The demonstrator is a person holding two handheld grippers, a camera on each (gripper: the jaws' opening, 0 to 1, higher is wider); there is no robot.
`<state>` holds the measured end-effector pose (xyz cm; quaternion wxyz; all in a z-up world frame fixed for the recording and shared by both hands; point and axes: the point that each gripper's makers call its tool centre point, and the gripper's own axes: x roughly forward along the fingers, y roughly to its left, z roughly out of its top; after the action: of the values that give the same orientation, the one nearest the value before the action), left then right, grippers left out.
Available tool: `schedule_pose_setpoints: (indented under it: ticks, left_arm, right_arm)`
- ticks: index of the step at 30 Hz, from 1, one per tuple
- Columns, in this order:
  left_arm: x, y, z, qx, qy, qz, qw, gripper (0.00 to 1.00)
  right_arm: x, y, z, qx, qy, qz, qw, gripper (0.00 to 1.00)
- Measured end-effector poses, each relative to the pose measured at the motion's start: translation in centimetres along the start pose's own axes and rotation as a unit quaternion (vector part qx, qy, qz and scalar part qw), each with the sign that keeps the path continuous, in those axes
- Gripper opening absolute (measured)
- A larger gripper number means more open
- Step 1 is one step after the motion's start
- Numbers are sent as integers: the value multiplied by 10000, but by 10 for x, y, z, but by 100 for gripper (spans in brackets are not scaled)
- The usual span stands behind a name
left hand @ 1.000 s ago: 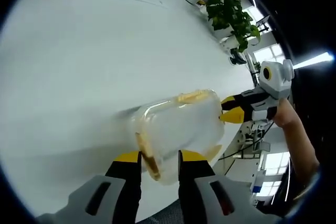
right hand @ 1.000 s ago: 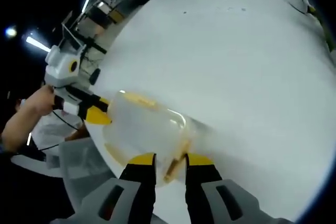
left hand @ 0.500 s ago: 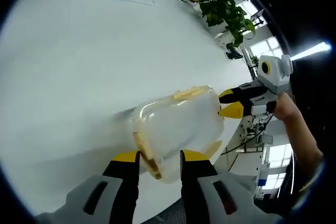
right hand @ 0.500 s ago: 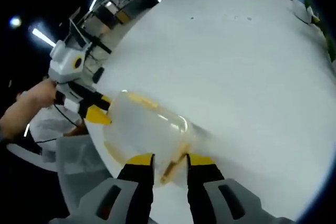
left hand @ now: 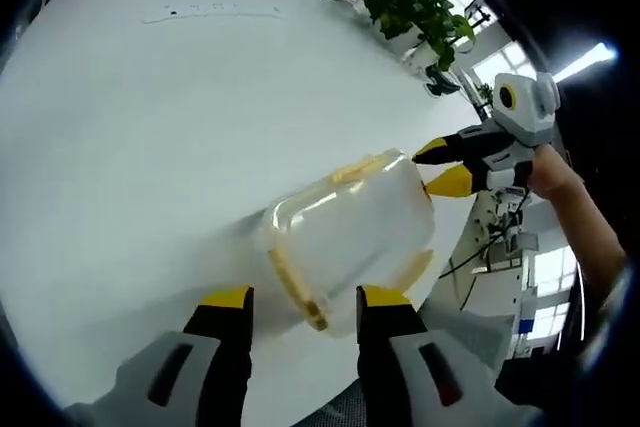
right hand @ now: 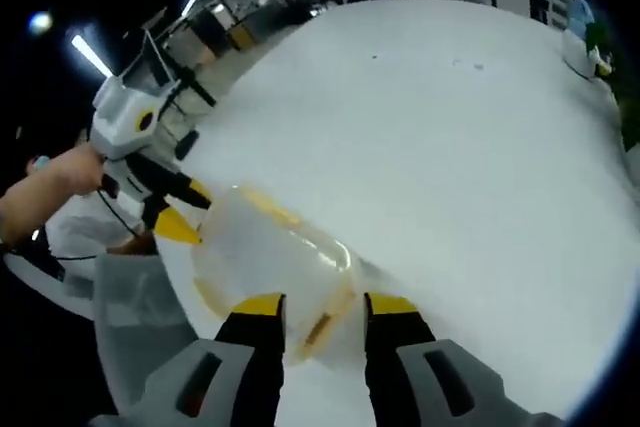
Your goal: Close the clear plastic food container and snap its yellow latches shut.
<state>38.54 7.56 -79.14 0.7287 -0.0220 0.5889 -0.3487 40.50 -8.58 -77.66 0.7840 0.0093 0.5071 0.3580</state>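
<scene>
The clear plastic food container [left hand: 350,232] lies with its lid on, close to the edge of a white table [left hand: 150,127]. Yellow latches show on its sides; one latch [left hand: 296,289] lies flat at the near end, between the jaws of my left gripper [left hand: 305,299], which stand open on either side of it. My right gripper [left hand: 442,167] straddles the far end, a hand behind it. In the right gripper view the container [right hand: 265,252] shows another yellow latch [right hand: 322,325] between the open jaws of my right gripper [right hand: 325,305]. My left gripper [right hand: 188,209] is at the opposite end.
Potted green plants [left hand: 410,7] and a cup stand at the table's far rim. The table edge [left hand: 455,247] runs just beside the container, with office floor and cables below. A person's hand [right hand: 60,172] and white sleeve are at the left.
Both pairs of jaws have spread wider around the container's ends. Both cameras have drawn back slightly. The container has stayed on the table.
</scene>
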Motion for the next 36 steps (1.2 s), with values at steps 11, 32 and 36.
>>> schedule_pose_setpoints:
  ticks: [11,32,36]
  left_arm:
    - [-11,-10,22,1149,-158,362,9926,40]
    - [-3,-37,25,3680,242,425,9285,49]
    - [-1,-38,24,4109,354,427,9100,49]
  right_arm:
    - [-4,10,16,-784,41,-46,9969,29]
    - [4,44,13,-2508,541,388,9657,41]
    - [8,46,11,-2760,674,360,9581,41]
